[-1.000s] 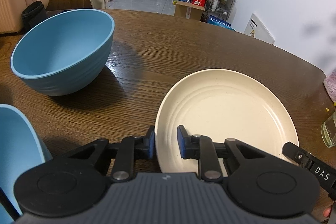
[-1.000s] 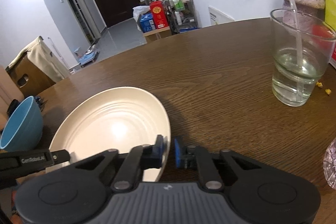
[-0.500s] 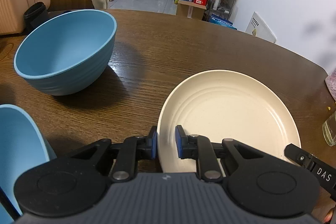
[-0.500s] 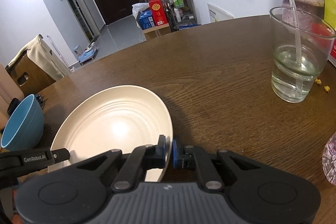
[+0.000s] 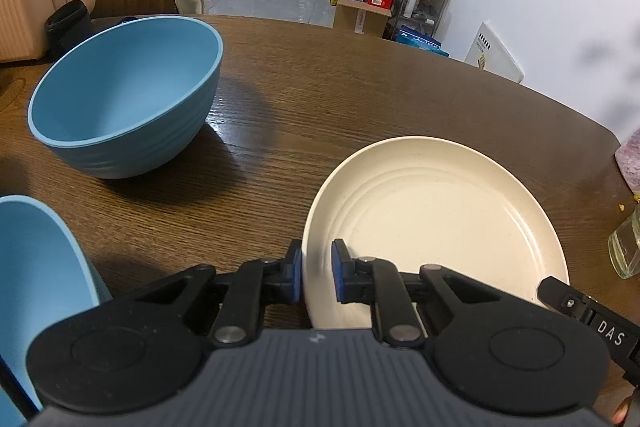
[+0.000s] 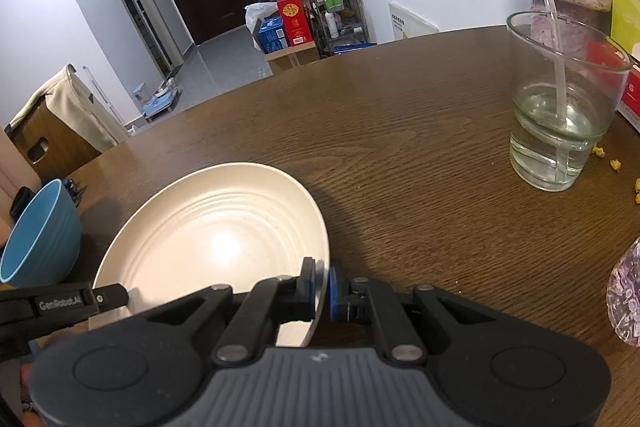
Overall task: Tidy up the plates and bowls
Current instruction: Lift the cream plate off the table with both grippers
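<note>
A: On the round dark wooden table I see first the big blue ridged plastic bowl, standing upright at the far left, well apart from the plate. A second blue bowl is at the near left edge, only partly in view.

B: And the cream round plastic plate lies between the two tools. The left gripper has its pads on both sides of the plate's left rim, with a small gap on the inner side, so I judge it is not yet fully pinched. The right gripper is closed on the right rim.

A: For a good lift, I think both should squeeze firmly and rise together, level, so the plate does not tilt.

B: Yes, and keep away from the clear water glass with a straw on the right
</note>
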Demonstrator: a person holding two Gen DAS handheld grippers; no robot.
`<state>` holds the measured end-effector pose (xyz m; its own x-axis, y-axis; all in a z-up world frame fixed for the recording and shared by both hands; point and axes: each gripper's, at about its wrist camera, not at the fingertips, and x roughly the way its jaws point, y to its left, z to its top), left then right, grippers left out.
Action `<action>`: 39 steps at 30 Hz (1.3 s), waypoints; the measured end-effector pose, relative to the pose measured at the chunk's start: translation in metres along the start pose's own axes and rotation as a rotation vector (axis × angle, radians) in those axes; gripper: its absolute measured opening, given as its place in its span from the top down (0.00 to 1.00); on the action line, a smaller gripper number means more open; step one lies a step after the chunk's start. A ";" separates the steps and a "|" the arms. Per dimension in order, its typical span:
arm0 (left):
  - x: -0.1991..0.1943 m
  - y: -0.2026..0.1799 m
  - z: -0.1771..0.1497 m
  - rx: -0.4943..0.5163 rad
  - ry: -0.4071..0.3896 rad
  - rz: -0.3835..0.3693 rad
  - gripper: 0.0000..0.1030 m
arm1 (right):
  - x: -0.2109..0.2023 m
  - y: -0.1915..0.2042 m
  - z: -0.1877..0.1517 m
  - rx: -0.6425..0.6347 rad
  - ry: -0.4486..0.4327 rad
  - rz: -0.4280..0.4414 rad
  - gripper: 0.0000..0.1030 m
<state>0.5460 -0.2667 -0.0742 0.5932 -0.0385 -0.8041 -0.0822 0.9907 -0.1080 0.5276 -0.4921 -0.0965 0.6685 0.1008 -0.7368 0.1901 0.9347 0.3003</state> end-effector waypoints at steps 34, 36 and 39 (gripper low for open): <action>0.004 0.015 0.000 -0.081 0.026 -0.102 0.91 | -0.001 0.000 -0.005 0.027 -0.013 -0.021 0.94; 0.004 0.016 -0.001 -0.086 0.027 -0.106 0.91 | -0.001 -0.001 -0.005 0.026 -0.013 -0.021 0.94; 0.004 0.016 -0.001 -0.081 0.025 -0.103 0.91 | -0.001 -0.001 -0.005 0.020 -0.014 -0.025 0.94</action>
<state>0.5468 -0.2509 -0.0797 0.5817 -0.1435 -0.8006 -0.0871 0.9677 -0.2368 0.5230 -0.4910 -0.0990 0.6737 0.0727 -0.7355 0.2212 0.9297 0.2945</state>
